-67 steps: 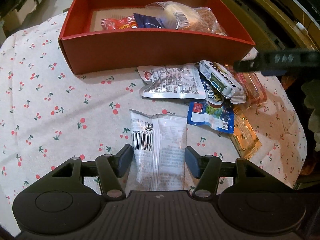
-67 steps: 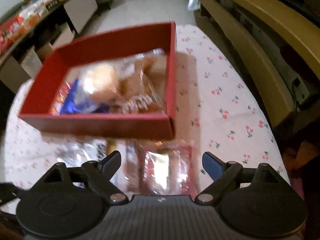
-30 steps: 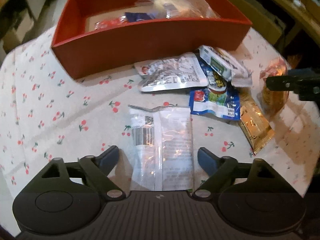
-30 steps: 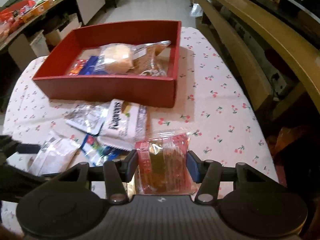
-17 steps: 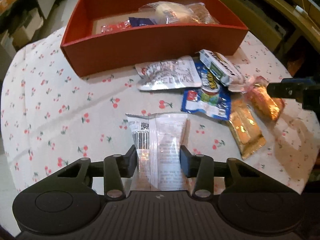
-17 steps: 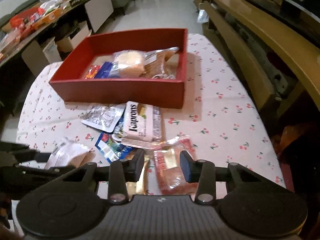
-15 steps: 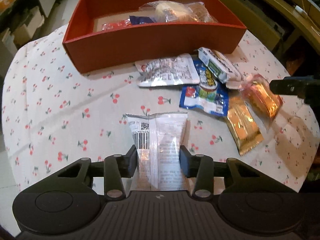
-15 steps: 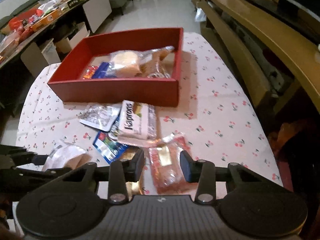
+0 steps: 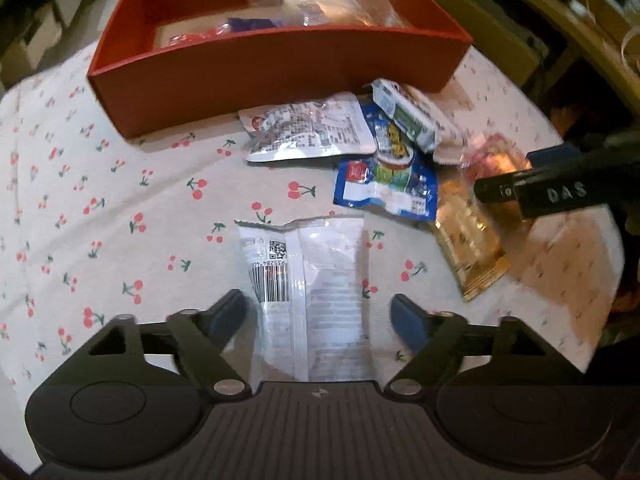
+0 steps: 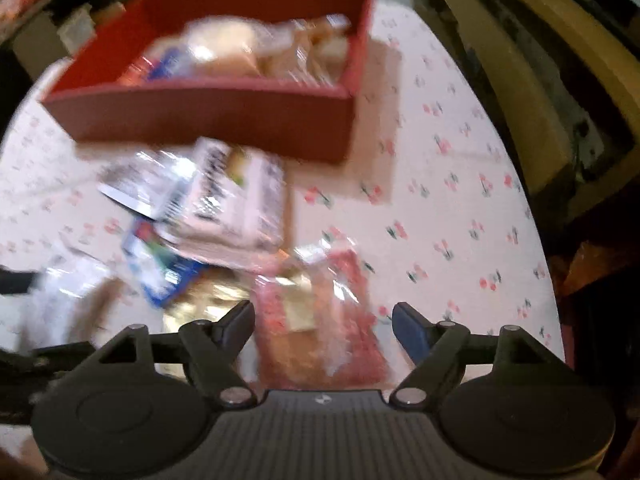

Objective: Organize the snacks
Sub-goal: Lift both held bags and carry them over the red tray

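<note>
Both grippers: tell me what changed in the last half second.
The left gripper opened and let go of the white barcode packet; the right gripper opened off the red clear-wrapped snack. Both packets lie on the cherry tablecloth. The red box and its contents look unchanged.

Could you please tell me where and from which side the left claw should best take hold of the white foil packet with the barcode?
Grip the white foil packet with the barcode across its two long edges at the near end, coming in from the near side. It lies flat on the cherry-print tablecloth, lengthwise between the open fingers of the left claw, and its far end has only a thin crimped seal.
</note>
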`<control>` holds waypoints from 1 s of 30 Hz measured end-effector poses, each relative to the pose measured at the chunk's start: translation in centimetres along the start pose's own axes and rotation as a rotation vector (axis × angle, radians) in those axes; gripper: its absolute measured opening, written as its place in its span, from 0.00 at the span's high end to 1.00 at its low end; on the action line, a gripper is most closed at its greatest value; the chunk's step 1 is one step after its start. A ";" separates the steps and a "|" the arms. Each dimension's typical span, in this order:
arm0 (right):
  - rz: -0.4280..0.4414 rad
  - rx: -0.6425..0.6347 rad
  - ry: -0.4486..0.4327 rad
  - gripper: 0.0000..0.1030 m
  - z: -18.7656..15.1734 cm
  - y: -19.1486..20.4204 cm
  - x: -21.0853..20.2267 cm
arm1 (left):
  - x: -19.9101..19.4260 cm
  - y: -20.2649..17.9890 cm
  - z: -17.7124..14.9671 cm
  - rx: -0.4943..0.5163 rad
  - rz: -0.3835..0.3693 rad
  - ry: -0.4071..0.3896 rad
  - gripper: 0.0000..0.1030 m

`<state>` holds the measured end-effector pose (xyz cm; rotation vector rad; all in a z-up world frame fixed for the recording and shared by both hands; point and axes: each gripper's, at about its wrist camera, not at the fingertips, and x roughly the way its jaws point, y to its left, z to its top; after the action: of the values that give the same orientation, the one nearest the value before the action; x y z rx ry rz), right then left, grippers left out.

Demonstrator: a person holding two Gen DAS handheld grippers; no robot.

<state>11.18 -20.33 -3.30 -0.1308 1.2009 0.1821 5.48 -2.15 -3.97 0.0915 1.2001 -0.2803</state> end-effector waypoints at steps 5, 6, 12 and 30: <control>0.023 -0.005 -0.026 0.45 -0.9 0.3 -0.8 | -0.3 -1.1 -0.7 0.068 0.087 -0.009 0.32; 0.015 -0.016 -0.025 0.45 -1.1 0.7 -1.0 | -0.5 -1.1 -0.7 0.061 0.085 -0.010 0.37; 0.019 -0.026 -0.104 0.45 -1.9 1.6 -4.2 | -1.8 -0.2 -1.0 -0.030 0.093 -0.005 0.53; 0.073 0.039 -0.271 0.45 3.1 3.5 -6.8 | -5.5 1.4 5.8 -0.086 -0.018 -0.178 0.53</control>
<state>10.92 -16.73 4.20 -0.0264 0.9392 0.2322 9.29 -1.16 3.16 -0.0188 1.0349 -0.2467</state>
